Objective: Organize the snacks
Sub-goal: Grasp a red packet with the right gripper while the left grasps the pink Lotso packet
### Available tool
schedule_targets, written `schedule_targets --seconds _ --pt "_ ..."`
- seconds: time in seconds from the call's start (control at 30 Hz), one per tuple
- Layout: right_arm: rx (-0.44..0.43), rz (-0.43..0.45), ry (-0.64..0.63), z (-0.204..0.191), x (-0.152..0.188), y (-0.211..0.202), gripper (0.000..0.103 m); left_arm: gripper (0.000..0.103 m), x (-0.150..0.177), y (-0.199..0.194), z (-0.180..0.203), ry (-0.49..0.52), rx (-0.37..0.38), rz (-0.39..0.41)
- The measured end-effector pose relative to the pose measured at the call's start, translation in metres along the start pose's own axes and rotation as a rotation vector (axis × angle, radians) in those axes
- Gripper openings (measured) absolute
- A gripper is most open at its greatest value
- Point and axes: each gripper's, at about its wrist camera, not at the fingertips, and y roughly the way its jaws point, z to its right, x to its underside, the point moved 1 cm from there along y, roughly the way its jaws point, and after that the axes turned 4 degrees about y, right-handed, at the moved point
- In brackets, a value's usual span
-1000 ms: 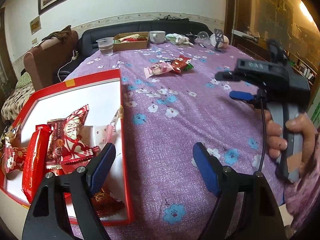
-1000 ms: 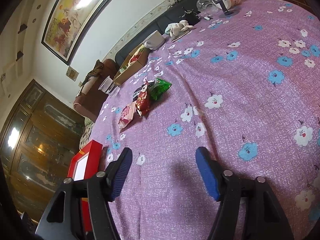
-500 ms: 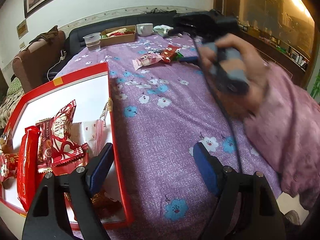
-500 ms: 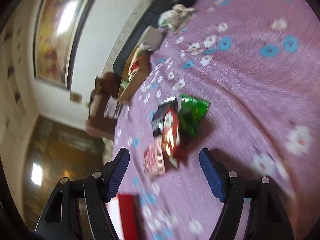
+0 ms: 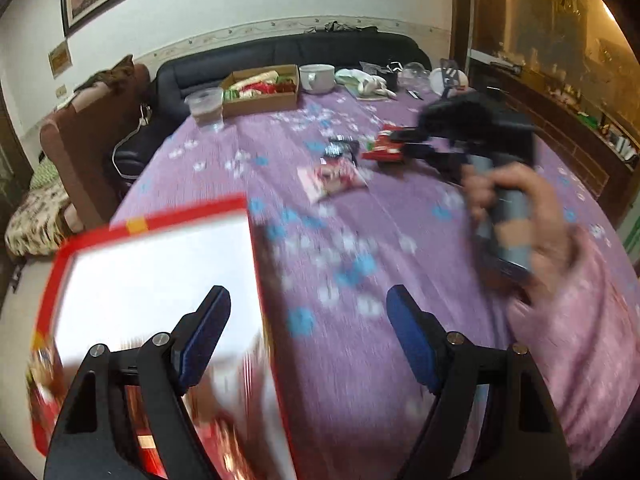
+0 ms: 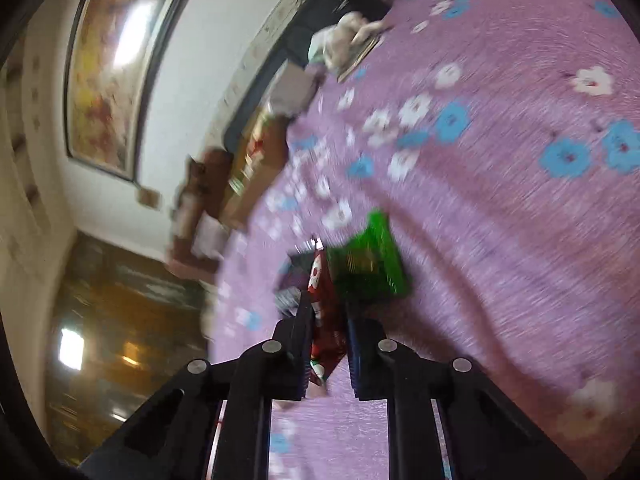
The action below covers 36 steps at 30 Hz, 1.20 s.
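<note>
Right hand-held gripper: your jaws have just closed, pads now pinching the red snack packet; it sits out over the middle of the table, and your hand on its handle is blurred.
Red snack packet: clamped between the pads, its lower end sticking out below them; whether it is off the cloth I cannot tell.
Green packet: just beside the red one, touching or overlapping it, on the purple flowered cloth.
Dark packet: on the other side of the red one, partly under it.
Pink-white packet: lies flat mid-table, just nearer the camera than the dark one, apart from your right hand-held gripper.
Left hand-held gripper: you hold it wide open, nothing between the fingers, over the right wall of the red box.
Red box: at the near left edge of the table, white inside; red wrapped snacks piled at its near end, far end bare, all blurred.
Cardboard box: far edge of the table, holds mixed red, white and green packets.
Plastic cup: left of the cardboard box, clear, contents unclear.
White bowl: right of the cardboard box, inside not visible.
</note>
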Motion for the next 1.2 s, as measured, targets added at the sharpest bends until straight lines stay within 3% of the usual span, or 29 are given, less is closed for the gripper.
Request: schedule_targets --seconds 0.1,0.23,0.4,0.67,0.73,0.8,0.87,1.0,1.2 --pt "-0.083 0.029 0.065 0.006 -0.014 -0.019 0.01 0.081 -0.033 0.029 0.003 0.027 -0.035 -0.019" --pt "-0.12 0.058 0.146 0.019 -0.03 -0.033 0.01 0.081 -0.065 0.078 -0.002 -0.016 -0.063 -0.089" --pt "-0.076 0.052 0.176 0.023 -0.039 -0.031 0.01 0.081 -0.09 0.131 0.007 -0.06 -0.108 -0.138" --pt "-0.054 0.041 0.151 0.017 -0.036 -0.031 0.01 0.081 -0.099 0.175 0.027 -0.083 -0.089 -0.201" --pt "-0.058 0.027 0.167 0.02 -0.035 -0.029 0.01 0.08 -0.097 0.175 0.027 -0.093 -0.053 -0.163" --pt "-0.065 0.014 0.181 0.022 -0.034 -0.028 0.01 0.061 -0.096 0.174 0.024 -0.11 -0.01 -0.138" --pt "-0.071 0.004 0.184 0.021 -0.033 -0.026 0.01 0.055 -0.096 0.173 0.026 -0.092 -0.009 -0.13" --pt "-0.071 0.001 0.17 0.018 -0.032 -0.025 0.01 0.047 -0.09 0.164 0.037 -0.05 -0.003 -0.109" --pt "-0.071 -0.011 0.142 0.012 -0.032 -0.023 0.01 0.047 -0.069 0.138 0.051 -0.044 0.032 -0.097"
